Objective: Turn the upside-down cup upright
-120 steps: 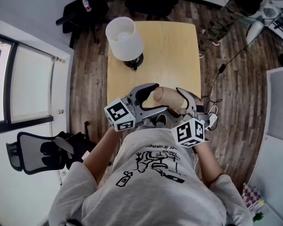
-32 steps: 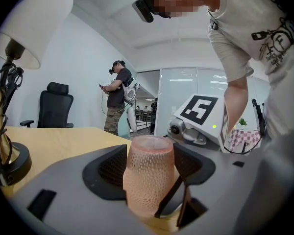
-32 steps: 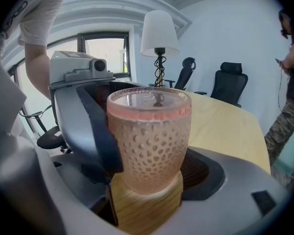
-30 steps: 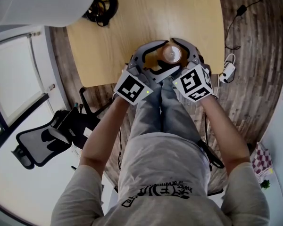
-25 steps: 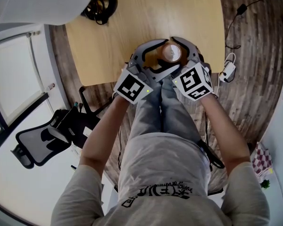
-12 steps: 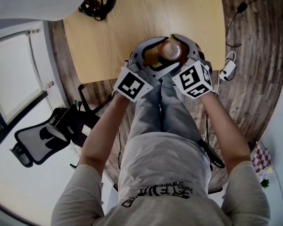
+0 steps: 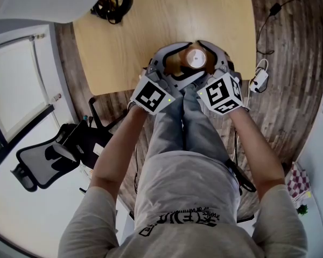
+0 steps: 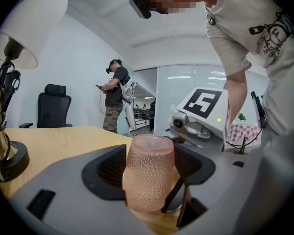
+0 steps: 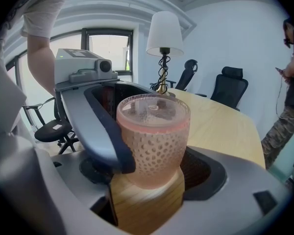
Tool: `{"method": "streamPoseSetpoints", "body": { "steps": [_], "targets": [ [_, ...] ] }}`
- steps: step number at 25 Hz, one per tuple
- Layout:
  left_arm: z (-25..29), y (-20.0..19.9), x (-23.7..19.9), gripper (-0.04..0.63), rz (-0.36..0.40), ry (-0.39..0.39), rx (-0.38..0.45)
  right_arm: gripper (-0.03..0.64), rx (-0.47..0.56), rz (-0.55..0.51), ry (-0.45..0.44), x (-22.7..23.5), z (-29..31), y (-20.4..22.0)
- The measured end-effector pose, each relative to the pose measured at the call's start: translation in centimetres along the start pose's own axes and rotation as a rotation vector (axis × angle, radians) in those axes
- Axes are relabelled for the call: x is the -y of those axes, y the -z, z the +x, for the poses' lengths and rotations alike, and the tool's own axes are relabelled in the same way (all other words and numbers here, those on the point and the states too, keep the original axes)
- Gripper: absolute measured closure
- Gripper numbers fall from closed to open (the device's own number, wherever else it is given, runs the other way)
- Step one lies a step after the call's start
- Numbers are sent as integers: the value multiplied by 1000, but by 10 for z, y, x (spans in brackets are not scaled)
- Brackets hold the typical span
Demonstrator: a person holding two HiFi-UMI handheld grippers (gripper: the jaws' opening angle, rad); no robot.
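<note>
1 lamp (image 7: 43,3) well beyond the cup (image 7: 195,59)

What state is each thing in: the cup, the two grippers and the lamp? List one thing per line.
cup, standing on the table; which end is up unclear
left gripper, closed on the cup
right gripper, around the cup; grip unclear
lamp, upright

Soft daylight is pouring from the window (image 9: 108,45); my wide lenses are bowing the edges, corners are blackening, and my left hand-held gripper (image 8: 149,155) is blurring close-up.
</note>
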State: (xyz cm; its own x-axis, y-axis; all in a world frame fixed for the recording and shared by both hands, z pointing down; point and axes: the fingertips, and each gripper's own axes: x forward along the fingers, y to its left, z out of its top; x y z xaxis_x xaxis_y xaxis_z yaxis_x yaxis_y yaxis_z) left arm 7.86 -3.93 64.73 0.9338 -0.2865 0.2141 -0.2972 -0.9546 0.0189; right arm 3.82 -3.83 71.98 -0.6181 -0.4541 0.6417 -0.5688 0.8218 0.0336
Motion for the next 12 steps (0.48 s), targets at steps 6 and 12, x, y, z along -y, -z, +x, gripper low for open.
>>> {"method": "streamPoseSetpoints", "body": {
  "steps": [6, 12],
  "targets": [
    [-7, -15, 1, 274, -10, 14, 40, 255, 64, -18, 32, -1, -14, -14],
    [-38, -79, -16, 273, -158, -110, 176, 255, 166, -4, 36, 8, -54, -58]
  ]
}}
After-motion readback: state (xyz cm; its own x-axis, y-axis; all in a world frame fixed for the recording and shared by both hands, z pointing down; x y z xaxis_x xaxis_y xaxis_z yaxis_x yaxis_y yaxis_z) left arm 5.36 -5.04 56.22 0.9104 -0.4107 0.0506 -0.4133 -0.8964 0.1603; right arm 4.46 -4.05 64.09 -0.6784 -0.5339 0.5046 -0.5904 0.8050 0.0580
